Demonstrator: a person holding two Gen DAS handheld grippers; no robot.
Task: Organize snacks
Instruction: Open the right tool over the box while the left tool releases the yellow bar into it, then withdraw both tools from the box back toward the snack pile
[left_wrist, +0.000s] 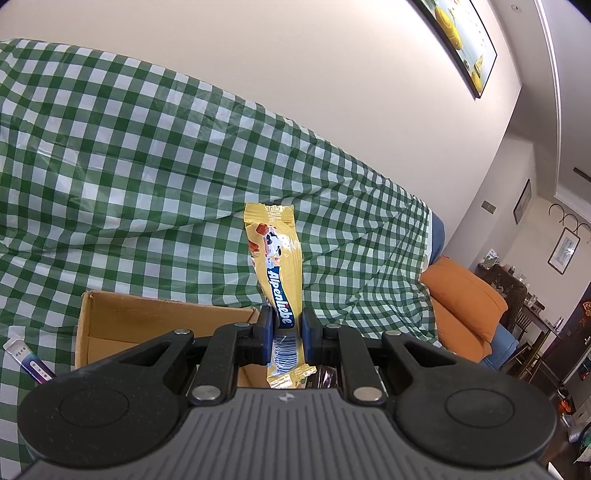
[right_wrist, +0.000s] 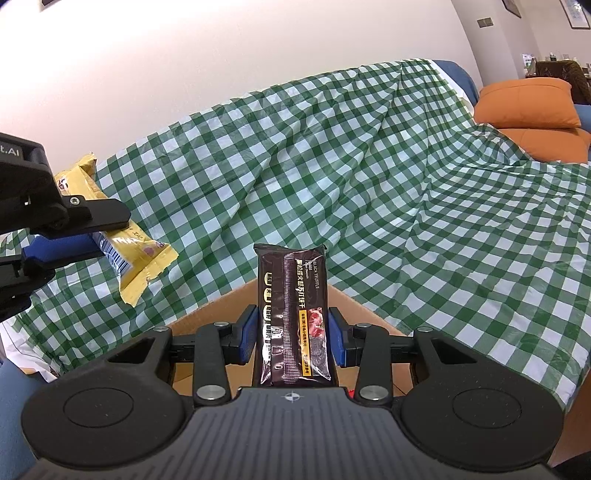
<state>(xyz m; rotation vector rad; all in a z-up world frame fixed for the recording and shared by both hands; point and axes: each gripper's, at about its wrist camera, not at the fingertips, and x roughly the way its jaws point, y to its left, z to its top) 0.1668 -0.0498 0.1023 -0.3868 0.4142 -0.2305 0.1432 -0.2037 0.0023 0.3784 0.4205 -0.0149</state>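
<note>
Yellow candy packet (left_wrist: 279, 273): the left gripper (left_wrist: 287, 328) is pinching it near the barcode end, the packet reaching toward 12 o'clock above the cardboard box (left_wrist: 110, 321), seemingly for dropping in.
Dark cracker pack (right_wrist: 293, 310): the right gripper (right_wrist: 291, 332) is clamping its sides over the box.
Pose: both grippers are pointing slightly downward.

The cardboard box (right_wrist: 207, 321) interior is mostly hidden, contents perhaps unreadable.
</note>
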